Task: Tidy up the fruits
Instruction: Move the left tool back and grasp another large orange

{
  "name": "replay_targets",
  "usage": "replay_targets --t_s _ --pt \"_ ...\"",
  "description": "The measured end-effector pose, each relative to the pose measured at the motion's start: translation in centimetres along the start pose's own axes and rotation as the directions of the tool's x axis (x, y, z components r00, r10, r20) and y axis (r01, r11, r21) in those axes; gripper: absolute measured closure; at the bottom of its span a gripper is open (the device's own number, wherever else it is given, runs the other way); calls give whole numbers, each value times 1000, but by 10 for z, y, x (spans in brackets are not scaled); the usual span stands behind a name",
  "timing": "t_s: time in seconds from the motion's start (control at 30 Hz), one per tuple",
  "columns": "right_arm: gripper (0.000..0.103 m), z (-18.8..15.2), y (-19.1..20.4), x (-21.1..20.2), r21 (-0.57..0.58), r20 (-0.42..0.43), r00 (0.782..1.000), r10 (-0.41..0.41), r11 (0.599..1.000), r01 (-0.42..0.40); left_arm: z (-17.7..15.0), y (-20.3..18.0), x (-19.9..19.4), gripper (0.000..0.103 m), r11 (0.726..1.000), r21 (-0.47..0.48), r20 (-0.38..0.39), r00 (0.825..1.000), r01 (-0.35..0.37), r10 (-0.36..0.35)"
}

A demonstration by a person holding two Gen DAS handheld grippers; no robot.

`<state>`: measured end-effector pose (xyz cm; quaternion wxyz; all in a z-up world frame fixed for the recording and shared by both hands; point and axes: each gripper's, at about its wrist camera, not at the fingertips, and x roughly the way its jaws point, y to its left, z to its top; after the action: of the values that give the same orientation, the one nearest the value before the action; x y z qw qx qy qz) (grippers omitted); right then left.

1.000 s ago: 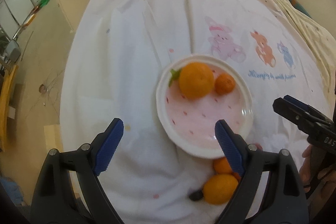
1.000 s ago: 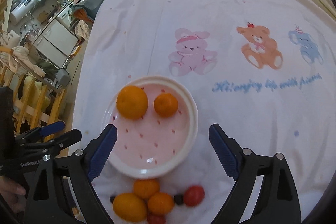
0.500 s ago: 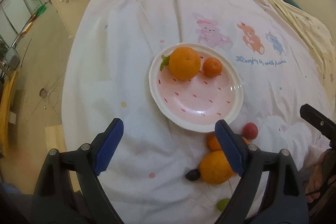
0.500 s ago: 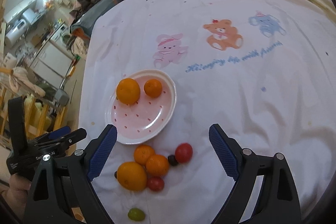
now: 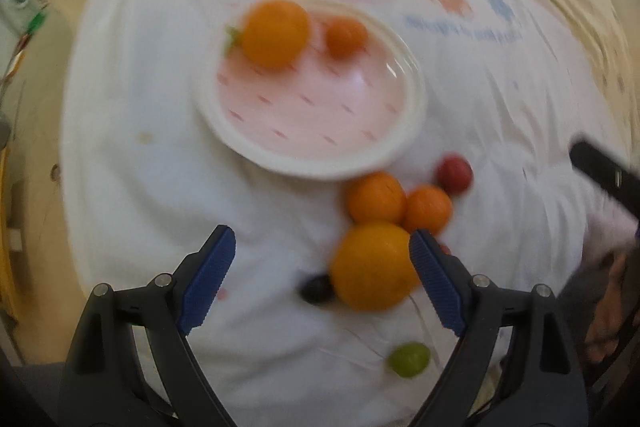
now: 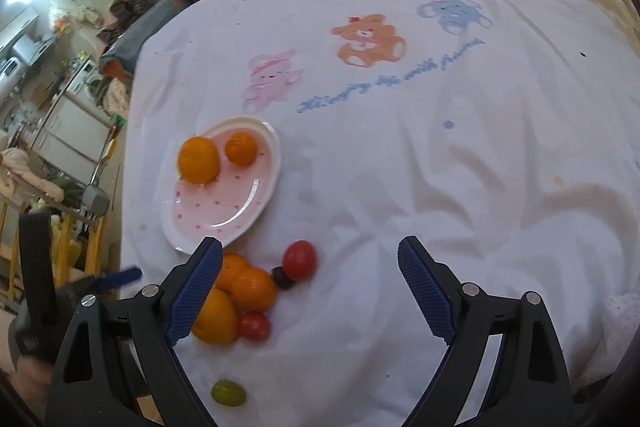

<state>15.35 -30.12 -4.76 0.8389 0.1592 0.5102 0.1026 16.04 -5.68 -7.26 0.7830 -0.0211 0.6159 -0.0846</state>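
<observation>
A pink plate (image 5: 400, 151) (image 6: 262, 203) lies on a white cloth and holds a large orange (image 5: 276, 33) (image 6: 198, 161) and a small orange (image 5: 346, 37) (image 6: 241, 148). Near its front edge lie a big orange (image 5: 372, 267) (image 6: 216, 319), two small oranges (image 5: 376, 197) (image 5: 427, 209), a red tomato (image 5: 455, 174) (image 6: 299, 259), a smaller red one (image 6: 254, 325), a dark grape (image 5: 316, 289) (image 6: 282, 277) and a green grape (image 5: 408, 359) (image 6: 228, 392). My left gripper (image 5: 322, 285) is open, its right finger beside the big orange. My right gripper (image 6: 310, 293) is open and empty above the cloth.
The white cloth (image 6: 440, 167) has printed animals (image 6: 368, 41) and covers a bed. The cloth's left edge drops to the floor (image 5: 36, 131). Furniture and clutter (image 6: 60, 107) stand at the far left. The other gripper (image 5: 604, 173) shows at the right.
Both grippers have pulled back and down toward the loose fruit. The left view is now blurred by motion and the big orange sits close to its right finger.
</observation>
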Motion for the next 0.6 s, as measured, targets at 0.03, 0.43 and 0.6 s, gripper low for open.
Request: replay_targets --t_s 0.03,0.43,0.6 --pt "11 0 -4 1 8 -4 1000 -8 1000 8 -2 -8 5 16 1000 29 -20 1000 1 -1" --pt "11 0 -18 4 49 -27 999 -18 999 19 -21 -57 42 34 957 278 -119 986 -82 119" --pt "11 2 -15 6 42 -32 999 -10 999 11 -20 -64 42 43 953 296 -118 987 -66 105"
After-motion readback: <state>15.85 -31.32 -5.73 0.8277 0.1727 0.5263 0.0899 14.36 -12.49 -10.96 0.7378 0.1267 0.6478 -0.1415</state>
